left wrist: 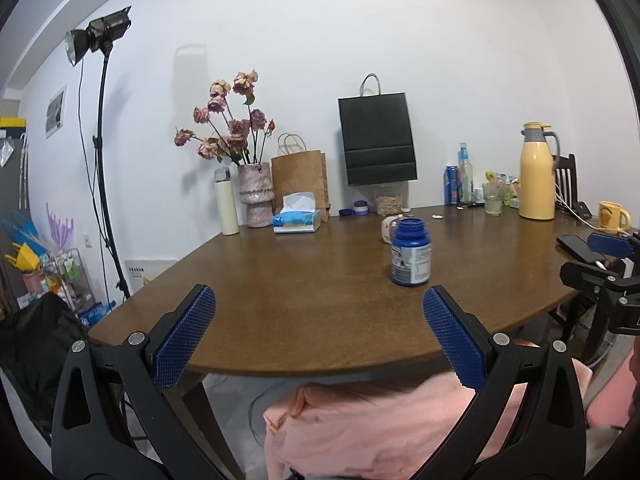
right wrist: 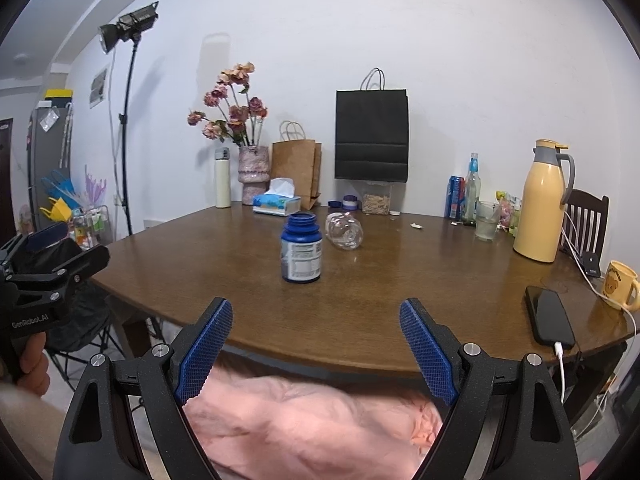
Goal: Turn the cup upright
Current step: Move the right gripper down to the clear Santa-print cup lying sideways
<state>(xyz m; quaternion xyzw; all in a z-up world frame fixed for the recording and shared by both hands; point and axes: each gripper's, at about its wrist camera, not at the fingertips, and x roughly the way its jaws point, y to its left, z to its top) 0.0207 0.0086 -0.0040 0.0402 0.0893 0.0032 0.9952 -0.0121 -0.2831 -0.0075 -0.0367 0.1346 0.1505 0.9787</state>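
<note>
Since the clear cup (right wrist: 345,233) lies on its side behind the blue bottle (right wrist: 301,253), it looks light, slippery; grip mid-wall. Both claws released, empty: left gripper (left wrist: 318,338), right gripper (right wrist: 316,346).

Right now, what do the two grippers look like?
Both match: the left gripper and right gripper have black plastic frames with triangular cutouts, silver pivot screws, and blue pads with a knurled grid texture. White "GenRobot.AI" lettering marks the left body. No cables visible.
</note>
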